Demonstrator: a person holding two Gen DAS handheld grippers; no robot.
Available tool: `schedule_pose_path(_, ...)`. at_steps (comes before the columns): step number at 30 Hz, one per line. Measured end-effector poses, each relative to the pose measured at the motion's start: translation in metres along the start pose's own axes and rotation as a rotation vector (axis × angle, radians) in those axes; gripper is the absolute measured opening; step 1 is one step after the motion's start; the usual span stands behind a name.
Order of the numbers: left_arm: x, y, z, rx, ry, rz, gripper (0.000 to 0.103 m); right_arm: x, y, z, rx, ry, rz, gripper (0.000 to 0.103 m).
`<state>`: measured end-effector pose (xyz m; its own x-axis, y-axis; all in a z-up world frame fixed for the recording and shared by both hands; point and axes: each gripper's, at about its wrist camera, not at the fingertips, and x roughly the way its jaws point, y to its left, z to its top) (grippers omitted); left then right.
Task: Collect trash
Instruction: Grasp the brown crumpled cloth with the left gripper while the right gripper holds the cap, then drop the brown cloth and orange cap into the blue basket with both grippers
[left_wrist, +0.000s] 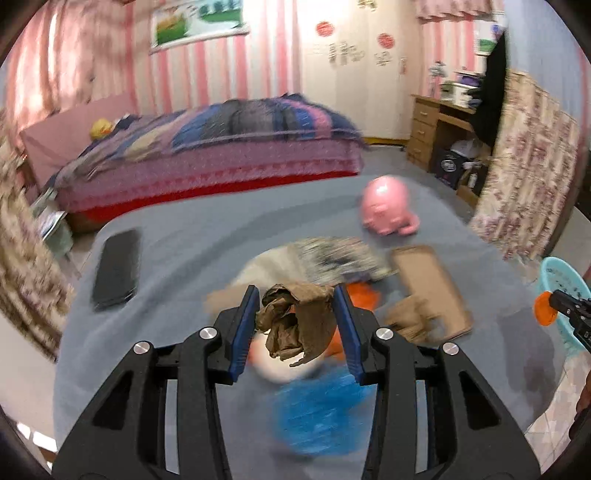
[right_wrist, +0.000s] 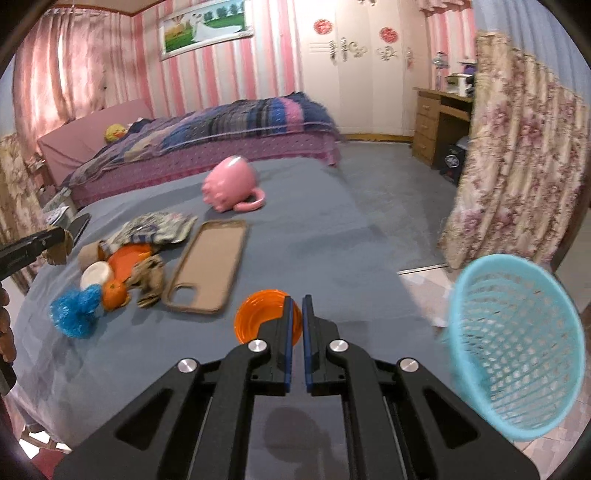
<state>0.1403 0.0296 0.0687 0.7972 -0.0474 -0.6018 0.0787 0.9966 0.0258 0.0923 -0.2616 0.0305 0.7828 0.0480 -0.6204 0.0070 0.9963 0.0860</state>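
A home bedroom. A bed (right_wrist: 207, 144) with a striped quilt (right_wrist: 236, 118) and pink headboard (right_wrist: 92, 133) stands past the table's far edge. Pink striped curtains (right_wrist: 66, 74) hang behind it, a landscape picture (right_wrist: 207, 29) above. White wardrobe doors (right_wrist: 354, 66) carry red decorations, a wooden desk (right_wrist: 436, 118) with drawers sits in the corner, and a floral curtain (right_wrist: 517, 162) hangs at right.
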Motion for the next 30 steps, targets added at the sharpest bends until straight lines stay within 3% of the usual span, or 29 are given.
schedule_pose_path(9,0.02,-0.157,0.025,0.119,-0.037,-0.196,0.041,-0.039,-0.113,0.008,0.074,-0.051,-0.235,0.005)
schedule_pose_path(16,0.03,-0.279,0.017,0.207,-0.058,-0.37,0.041,-0.063,-0.198,0.001,0.163,-0.075,-0.367,0.005)
schedule_pose_path(22,0.038,-0.359,-0.006,0.302,-0.036,-0.465,0.041,-0.06,-0.243,-0.017,0.235,-0.068,-0.395,0.005)
schedule_pose_path(30,0.062,-0.411,-0.027,0.355,0.02,-0.521,0.041,-0.044,-0.269,-0.048,0.293,-0.029,-0.402,0.005)
